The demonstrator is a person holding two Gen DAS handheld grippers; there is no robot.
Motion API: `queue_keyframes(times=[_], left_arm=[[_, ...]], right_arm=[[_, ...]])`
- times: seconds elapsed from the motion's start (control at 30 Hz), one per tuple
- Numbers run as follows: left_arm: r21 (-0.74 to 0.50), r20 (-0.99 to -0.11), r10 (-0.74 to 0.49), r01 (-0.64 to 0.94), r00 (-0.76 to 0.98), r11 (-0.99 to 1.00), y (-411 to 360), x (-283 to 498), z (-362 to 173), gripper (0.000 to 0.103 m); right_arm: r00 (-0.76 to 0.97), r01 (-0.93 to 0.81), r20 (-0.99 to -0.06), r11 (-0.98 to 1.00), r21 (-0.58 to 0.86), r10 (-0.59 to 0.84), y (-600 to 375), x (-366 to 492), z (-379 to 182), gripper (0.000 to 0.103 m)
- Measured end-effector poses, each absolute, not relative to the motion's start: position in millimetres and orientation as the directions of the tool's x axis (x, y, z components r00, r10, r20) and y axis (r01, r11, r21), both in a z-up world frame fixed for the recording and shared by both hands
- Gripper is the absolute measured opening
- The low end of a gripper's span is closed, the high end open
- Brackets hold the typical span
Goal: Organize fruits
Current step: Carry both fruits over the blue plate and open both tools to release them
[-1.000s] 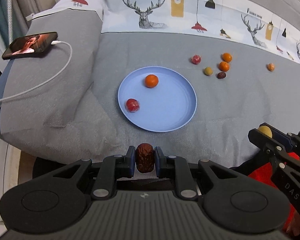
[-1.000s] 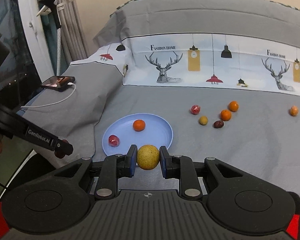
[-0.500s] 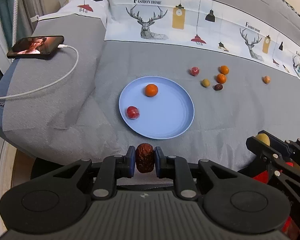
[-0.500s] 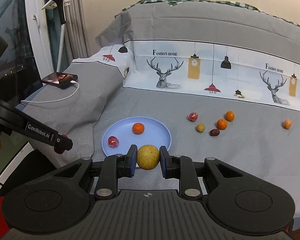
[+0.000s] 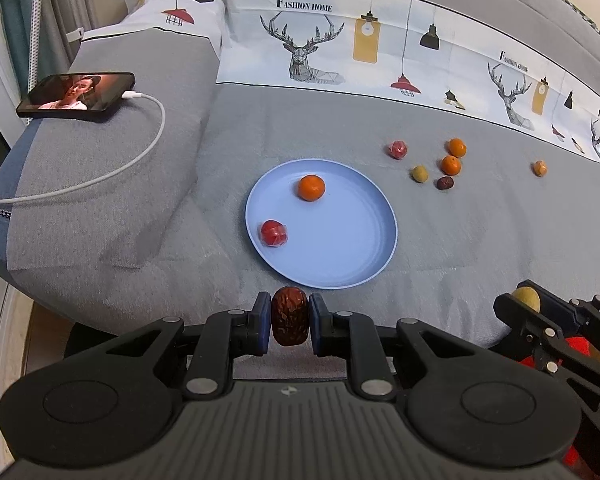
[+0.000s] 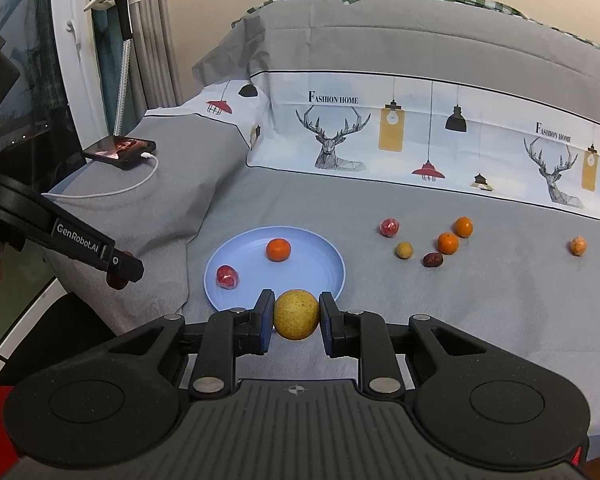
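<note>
Item: left gripper (image 5: 289, 322). Pads pinch a dried red date (image 5: 289, 321), dark brown and wrinkled, held upright between them. It hovers at the near edge of the bed, just short of the blue plate (image 5: 364, 272).

Item: right gripper (image 6: 296, 315). Pads pinch a round yellow-green fruit (image 6: 296, 314), matt and speckled. In this view the fruit overlaps the plate's near rim; whether it is actually over the plate cannot be told.

Item: blue plate. Lies flat on the grey bedspread (image 5: 480, 232). Holds one small orange (image 5: 311, 187) toward the far side and one red wrapped fruit (image 5: 273, 233) at the left rim, well apart.

Item: loose fruit on the bedspread, right of the plate. One red wrapped fruit (image 5: 397, 149), one yellow-green fruit (image 5: 419, 173), one dark date (image 5: 445, 183), two small oranges (image 5: 451, 165) close together, and one orange-coloured fruit (image 5: 539, 168) alone farther right.

Item: phone (image 5: 76, 91) on its white charging cable (image 5: 140, 152), left on the bedspread. Not part of the task.

Change over the last second: little. Both grips hold unchanged, neither fruit slipping. The plate's contents and the loose group are as they were. The left view now frames plate and bedspread slightly differently.

Meaning for the task, as a judgement: both hands are loaded and poised, delivery to the plate not yet made. Two fruits are plated, two in hand, six left to gather.
</note>
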State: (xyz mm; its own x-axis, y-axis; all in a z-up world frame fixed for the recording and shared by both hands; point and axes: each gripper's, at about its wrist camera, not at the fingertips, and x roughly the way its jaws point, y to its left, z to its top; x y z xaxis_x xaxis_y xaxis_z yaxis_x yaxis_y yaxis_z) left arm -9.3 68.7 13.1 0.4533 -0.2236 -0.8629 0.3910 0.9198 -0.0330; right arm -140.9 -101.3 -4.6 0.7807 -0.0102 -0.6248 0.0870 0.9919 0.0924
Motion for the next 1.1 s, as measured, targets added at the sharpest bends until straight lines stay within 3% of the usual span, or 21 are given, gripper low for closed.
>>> queue_keyframes(times=[0.53, 1.1], left_arm=[[-0.036, -0.868, -0.216, 0.376, 0.448, 0.926, 62.3, 17.3, 5.7, 0.021], [-0.019, -0.883, -0.209, 0.413, 0.420, 0.911, 15.1, 87.4, -23.8, 0.021]], right_arm=[[0.759, 0.086, -0.651, 0.993, 0.086, -0.009, -103.1, -125.9, -16.8, 0.025], [0.754, 0.087, -0.657, 0.990, 0.110, 0.006, -111.3, -53.5, -43.6, 0.025]])
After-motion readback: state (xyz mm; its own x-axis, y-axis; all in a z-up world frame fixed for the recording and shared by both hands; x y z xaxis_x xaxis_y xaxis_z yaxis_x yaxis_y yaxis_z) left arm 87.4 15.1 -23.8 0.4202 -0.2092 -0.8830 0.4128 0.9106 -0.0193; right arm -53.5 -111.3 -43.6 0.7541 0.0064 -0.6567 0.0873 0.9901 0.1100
